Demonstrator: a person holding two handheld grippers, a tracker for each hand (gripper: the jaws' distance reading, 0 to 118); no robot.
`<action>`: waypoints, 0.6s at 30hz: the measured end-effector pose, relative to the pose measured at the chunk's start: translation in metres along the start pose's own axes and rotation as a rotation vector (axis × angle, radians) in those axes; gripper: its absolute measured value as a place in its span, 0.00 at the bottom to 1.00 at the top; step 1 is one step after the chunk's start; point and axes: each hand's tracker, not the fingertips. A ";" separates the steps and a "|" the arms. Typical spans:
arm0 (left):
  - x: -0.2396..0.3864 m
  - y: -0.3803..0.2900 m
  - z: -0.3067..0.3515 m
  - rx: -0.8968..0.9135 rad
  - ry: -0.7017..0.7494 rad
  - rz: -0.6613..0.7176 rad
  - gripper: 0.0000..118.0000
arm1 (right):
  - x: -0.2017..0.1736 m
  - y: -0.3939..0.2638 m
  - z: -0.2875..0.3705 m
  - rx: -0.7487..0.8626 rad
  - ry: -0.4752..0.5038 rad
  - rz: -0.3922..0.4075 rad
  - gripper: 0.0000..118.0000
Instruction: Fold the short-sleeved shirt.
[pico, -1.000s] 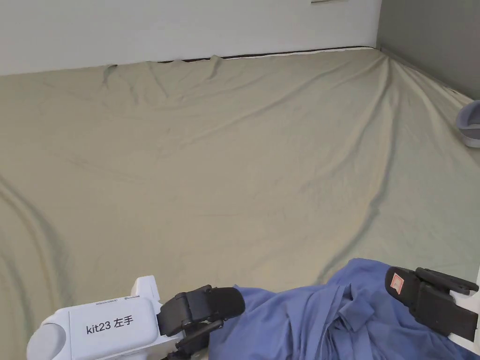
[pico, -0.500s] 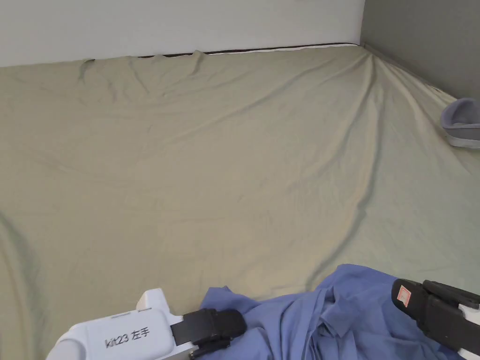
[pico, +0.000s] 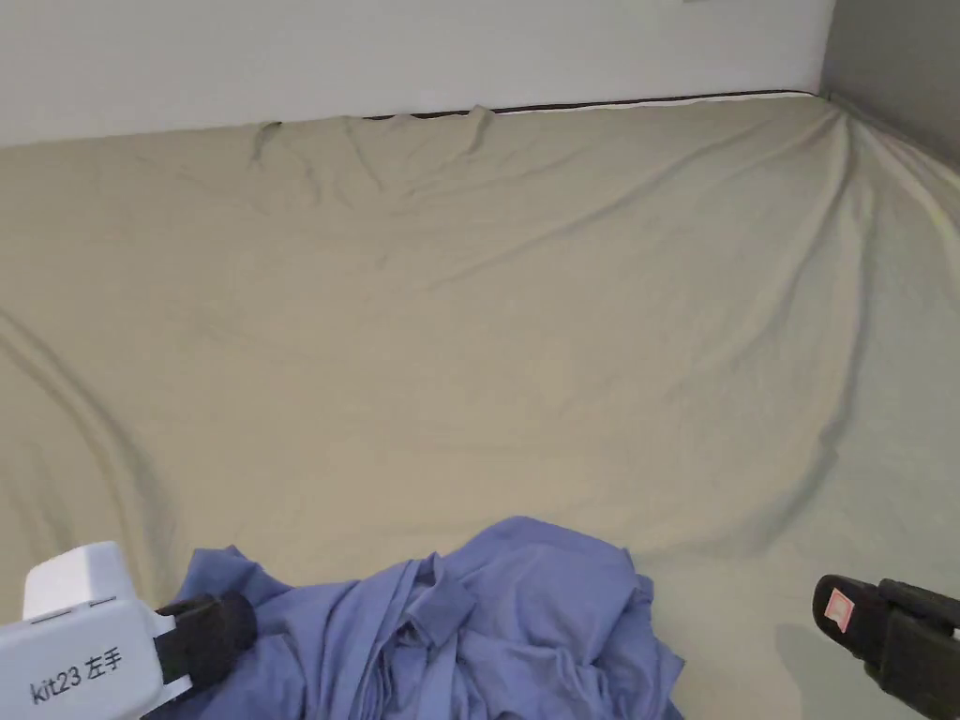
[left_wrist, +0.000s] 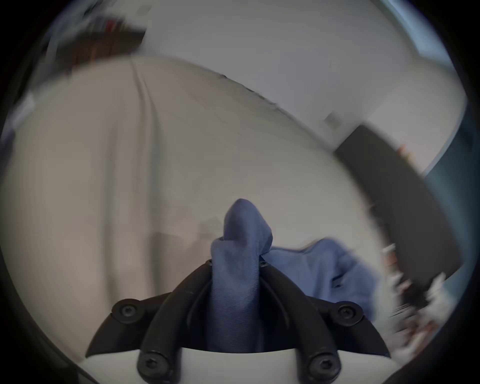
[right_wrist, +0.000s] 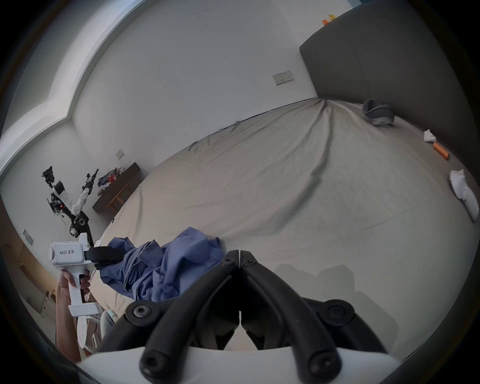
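The blue short-sleeved shirt (pico: 469, 637) lies crumpled in a heap on the beige bed sheet (pico: 487, 328), close to the near edge. My left gripper (pico: 220, 630) is at the heap's left end. In the left gripper view a fold of the shirt (left_wrist: 241, 257) is pinched between its black jaws, so it is shut on the cloth. My right gripper (pico: 834, 605) hovers over bare sheet to the right of the shirt, apart from it. Its jaws (right_wrist: 239, 253) meet at the tips with nothing between them. The right gripper view also shows the left gripper (right_wrist: 104, 256) in a hand, with the shirt (right_wrist: 166, 262) beside it.
A white wall runs along the far side of the bed, with a dark headboard (right_wrist: 389, 65) at the right. Near it lie a grey slipper (right_wrist: 378, 114), an orange tube (right_wrist: 440, 150) and white objects (right_wrist: 463, 192). A low bench (right_wrist: 117, 187) and a robot (right_wrist: 67, 197) stand at the far left.
The left gripper closed on the shirt's left end and dragged the heap to the left. The shirt is now out from under the right gripper. The head camera has also turned left.
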 end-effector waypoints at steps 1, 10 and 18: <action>0.011 -0.004 0.001 -0.004 0.050 -0.068 0.11 | -0.004 -0.002 -0.003 -0.012 0.013 0.004 0.00; 0.119 -0.015 0.015 0.082 -0.241 -0.176 0.11 | -0.009 -0.014 -0.001 -0.049 0.027 0.023 0.00; 0.202 -0.037 -0.033 -0.028 -0.349 -0.224 0.13 | -0.010 -0.012 0.023 -0.017 0.020 0.045 0.00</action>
